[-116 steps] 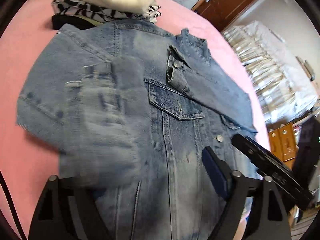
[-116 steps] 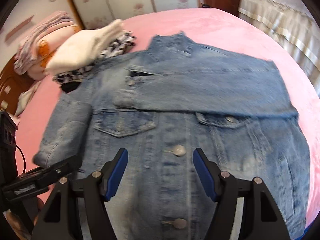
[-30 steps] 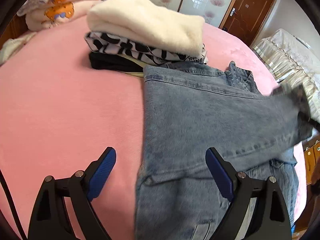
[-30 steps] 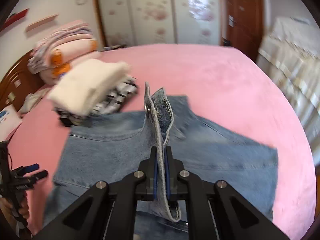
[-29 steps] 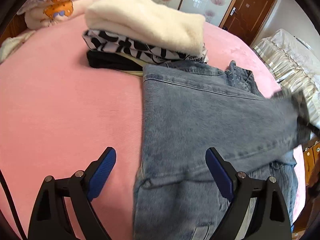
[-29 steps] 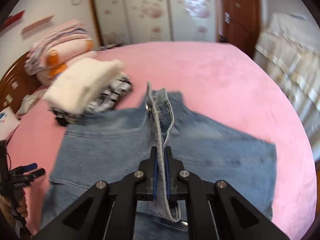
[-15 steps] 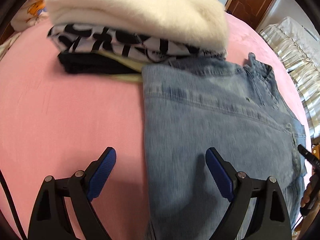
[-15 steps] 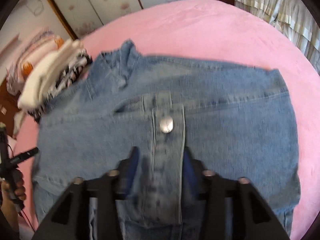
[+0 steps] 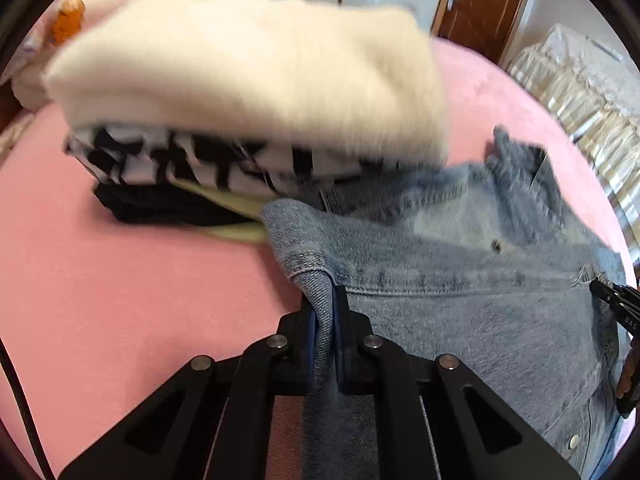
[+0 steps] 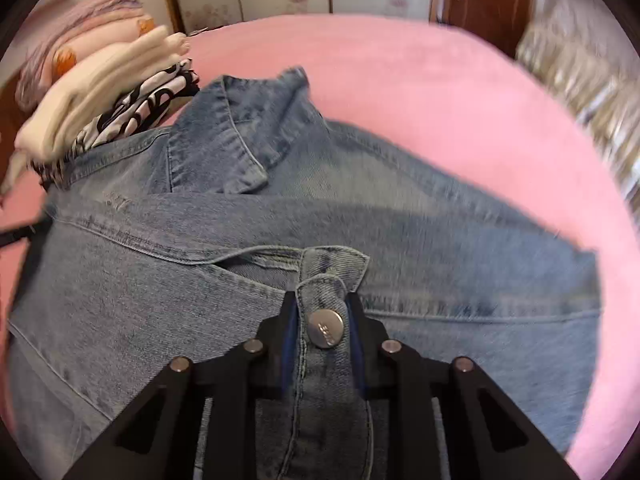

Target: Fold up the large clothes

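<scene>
A blue denim jacket [image 9: 460, 280] lies on the pink bed, sleeves folded across its front. My left gripper [image 9: 323, 300] is shut on a fold of denim at the jacket's left shoulder edge. In the right wrist view the jacket [image 10: 420, 248] fills the middle, collar [image 10: 224, 148] at the far side. My right gripper [image 10: 322, 304] has its jaws narrowly apart around the sleeve cuff [image 10: 326, 280] with its metal button [image 10: 326, 329]; the cuff lies flat between the fingers.
A stack of folded clothes [image 9: 248, 92], cream on top, black-and-white below, sits on the pink bed [image 9: 100, 280] just beyond the jacket's shoulder; it also shows in the right wrist view [image 10: 100, 96]. A brown door [image 9: 476, 4] and a covered piece of furniture [image 9: 580, 80] stand beyond.
My left gripper has moved forward to the jacket's shoulder edge and shut on the denim. My right gripper has laid the cuff down on the jacket and its jaws have parted.
</scene>
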Motion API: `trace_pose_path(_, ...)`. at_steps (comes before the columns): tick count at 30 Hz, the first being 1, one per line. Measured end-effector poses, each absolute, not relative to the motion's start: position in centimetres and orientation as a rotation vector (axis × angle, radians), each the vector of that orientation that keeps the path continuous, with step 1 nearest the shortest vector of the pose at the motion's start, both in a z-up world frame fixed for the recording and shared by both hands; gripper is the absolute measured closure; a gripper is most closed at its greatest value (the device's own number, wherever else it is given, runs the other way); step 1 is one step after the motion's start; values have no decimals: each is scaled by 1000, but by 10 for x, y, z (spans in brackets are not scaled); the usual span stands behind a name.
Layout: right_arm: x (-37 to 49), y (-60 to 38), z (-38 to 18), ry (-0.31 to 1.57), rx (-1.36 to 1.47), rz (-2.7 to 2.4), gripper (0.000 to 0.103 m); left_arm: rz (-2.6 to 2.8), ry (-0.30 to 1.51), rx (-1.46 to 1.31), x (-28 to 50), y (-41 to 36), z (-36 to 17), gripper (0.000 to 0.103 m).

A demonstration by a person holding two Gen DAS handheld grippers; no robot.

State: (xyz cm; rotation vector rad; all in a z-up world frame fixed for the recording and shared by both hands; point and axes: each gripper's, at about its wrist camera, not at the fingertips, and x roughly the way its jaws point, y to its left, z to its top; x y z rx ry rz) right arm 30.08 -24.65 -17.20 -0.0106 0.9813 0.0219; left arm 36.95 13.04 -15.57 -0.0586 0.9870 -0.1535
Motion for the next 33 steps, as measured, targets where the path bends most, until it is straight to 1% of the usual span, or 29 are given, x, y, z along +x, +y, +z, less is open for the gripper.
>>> trace_pose_path(3, 305, -252, -159, 892, 35, -8, 84, -145, 955, -75, 368, 132, -155, 98)
trace_pose_path(5, 316, -251, -171, 923, 45, -26, 83, -131, 981, -39, 374, 127, -170, 97)
trace_pose_path(6, 322, -248, -187, 966, 21, -31, 82, -127, 991, -25, 375, 126, -177, 96)
trace_pose_path(8, 323, -239, -195, 966, -23, -49, 79, -117, 998, -9, 375, 124, -184, 95)
trace_pose_path(9, 323, -236, -191, 971, -30, -57, 76, -104, 997, 2, 375, 122, -181, 91)
trace_pose_path(11, 321, -236, -184, 1001, -29, -96, 57, -77, 1009, 18, 374, 119, -172, 88)
trace_pose_path(12, 317, -238, -177, 996, -14, -97, 56, -56, 1015, 28, 371, 119, -166, 82)
trace_pose_path(13, 309, -239, -170, 978, -1, -98, 56, -30, 1011, 41, 365, 118, -158, 80)
trace_pose_path(15, 290, -237, -154, 935, 14, -106, 56, -19, 980, 47, 350, 115, -143, 74)
trace_pose_path(16, 281, -234, -147, 911, 21, -92, 56, -27, 966, 42, 342, 113, -136, 73)
trace_pose_path(18, 262, -214, -140, 885, 25, -36, 56, -73, 941, 20, 320, 100, -125, 72)
trace_pose_path(20, 252, -188, -142, 905, 30, 49, 57, -123, 942, -16, 300, 89, -122, 72)
trace_pose_path(21, 248, -177, -142, 907, 36, 87, 60, -140, 950, -33, 292, 82, -124, 72)
trace_pose_path(22, 243, -162, -143, 911, 41, 125, 66, -153, 966, -55, 285, 71, -128, 72)
trace_pose_path(23, 240, -149, -145, 919, 49, 158, 68, -161, 978, -64, 278, 62, -133, 72)
trace_pose_path(27, 235, -111, -161, 937, 57, 204, 69, -150, 1048, -82, 261, 46, -161, 71)
trace_pose_path(29, 236, -105, -173, 962, 48, 184, 69, -130, 1047, -71, 257, 44, -172, 71)
trace_pose_path(32, 234, -113, -181, 966, 35, 166, 79, -125, 1032, -34, 254, 43, -174, 70)
trace_pose_path(33, 233, -120, -180, 959, 20, 143, 79, -116, 1030, -19, 255, 45, -173, 65)
